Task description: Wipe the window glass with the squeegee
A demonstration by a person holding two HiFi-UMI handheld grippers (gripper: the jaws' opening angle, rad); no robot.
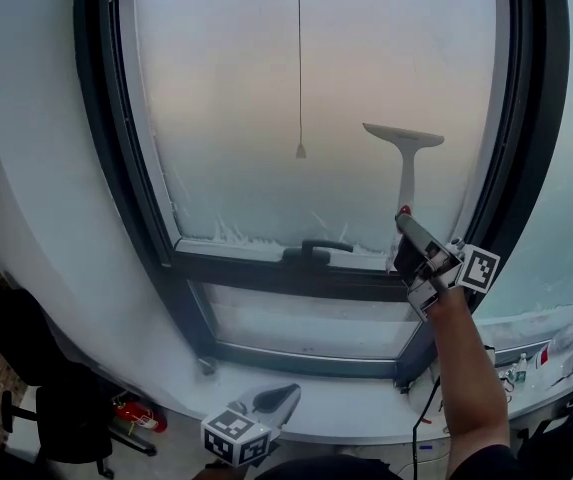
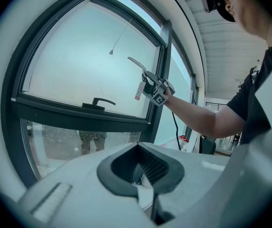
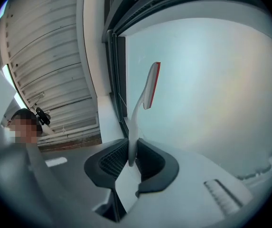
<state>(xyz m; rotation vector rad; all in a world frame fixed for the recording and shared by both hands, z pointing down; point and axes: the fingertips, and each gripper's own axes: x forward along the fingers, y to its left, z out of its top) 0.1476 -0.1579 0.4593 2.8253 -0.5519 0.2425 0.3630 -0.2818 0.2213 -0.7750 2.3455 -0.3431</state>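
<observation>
**Step in hand: stroke on the upper pane.** The right gripper [image 1: 406, 224] has its jaws closed on the lower end of the handle of the squeegee [image 1: 406, 168]. The left gripper [image 1: 282, 400] hangs low by the sill with its jaws together and nothing between them. It takes no part in the stroke.

**Position.** The squeegee lies over the right part of the window glass [image 1: 256, 108], at about mid-height. It is near the right side of the frame [image 1: 526, 148] and to the right of the hanging cord [image 1: 300, 68]. The window handle [image 1: 311, 252] sits lower down and to the left, on the bottom rail.

**Orientation.**
- The handle's long axis runs nearly vertical in the head view, with the blade on top and the gripped end below.
- The blade lies crosswise, close to level, with its left end slightly higher.
- In the right gripper view the red rubber edge faces the pane. Whether it actually touches the glass cannot be confirmed.

**Recommended practice (judgement).**
1. Press the whole rubber edge evenly onto the glass before moving, since a lifted corner is likely to leave a streak.
2. Lean the handle slightly away from the pane so the edge trails.
3. Draw the blade in one straight, steady pass.
4. Overlap neighbouring passes.
5. Stay clear of the cord and stop short of the window handle.
6. Grip firmly, because the hold is far from the blade and the handle may twist under pressure.
</observation>
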